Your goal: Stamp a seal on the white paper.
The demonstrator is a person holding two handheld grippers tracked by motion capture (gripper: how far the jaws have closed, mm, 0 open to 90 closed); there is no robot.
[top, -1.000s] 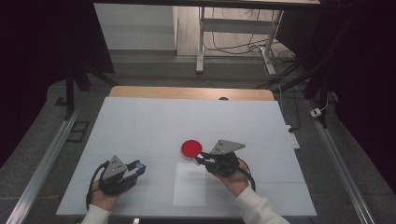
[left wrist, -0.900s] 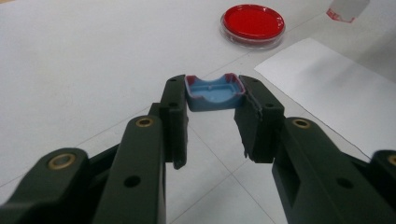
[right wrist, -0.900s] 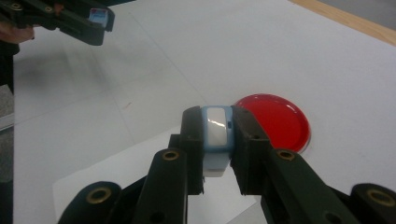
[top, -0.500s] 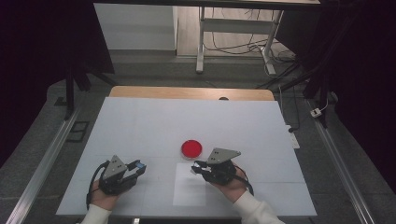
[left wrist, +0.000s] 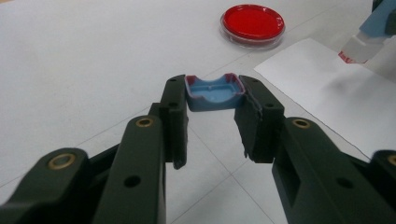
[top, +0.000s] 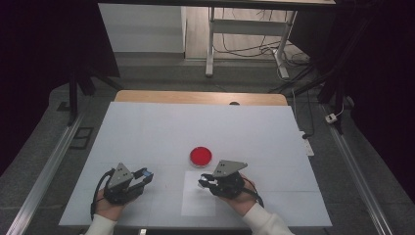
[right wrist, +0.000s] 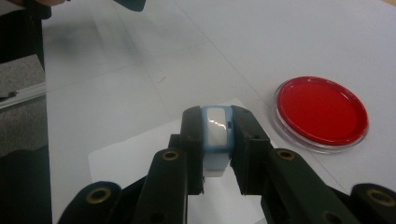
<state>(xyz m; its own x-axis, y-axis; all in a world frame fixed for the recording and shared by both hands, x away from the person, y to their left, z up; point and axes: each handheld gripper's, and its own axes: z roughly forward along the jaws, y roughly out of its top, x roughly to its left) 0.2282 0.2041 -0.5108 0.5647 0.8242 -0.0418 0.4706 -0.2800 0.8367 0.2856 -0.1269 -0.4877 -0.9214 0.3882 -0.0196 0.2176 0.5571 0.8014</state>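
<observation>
While both hands rest near the counter's [top: 147, 127] front edge:
Left tongs [left wrist: 212, 100]: clamped on a blue cap [left wrist: 215, 92], near the front left corner.
Right tongs [right wrist: 217, 128]: clamped on a small blue-collared bottle [right wrist: 216, 135], over the paper sheet [top: 198, 200].
Red dish [top: 201, 155]: mid-counter, just beyond the sheet.

Blue cap [left wrist: 215, 92] and capless clear bottle [right wrist: 216, 135], each clamped in a claw.
Cap: small, blue, hollow side visible, reddish rim, pinched between left gripper [left wrist: 212, 105] jaw tips. Bottle: clear with blue collar, held between right gripper [right wrist: 215, 140] jaws, over white paper sheet [top: 198, 200]. Red-filled petri dish [top: 201, 155] flat just beyond right claw.
</observation>
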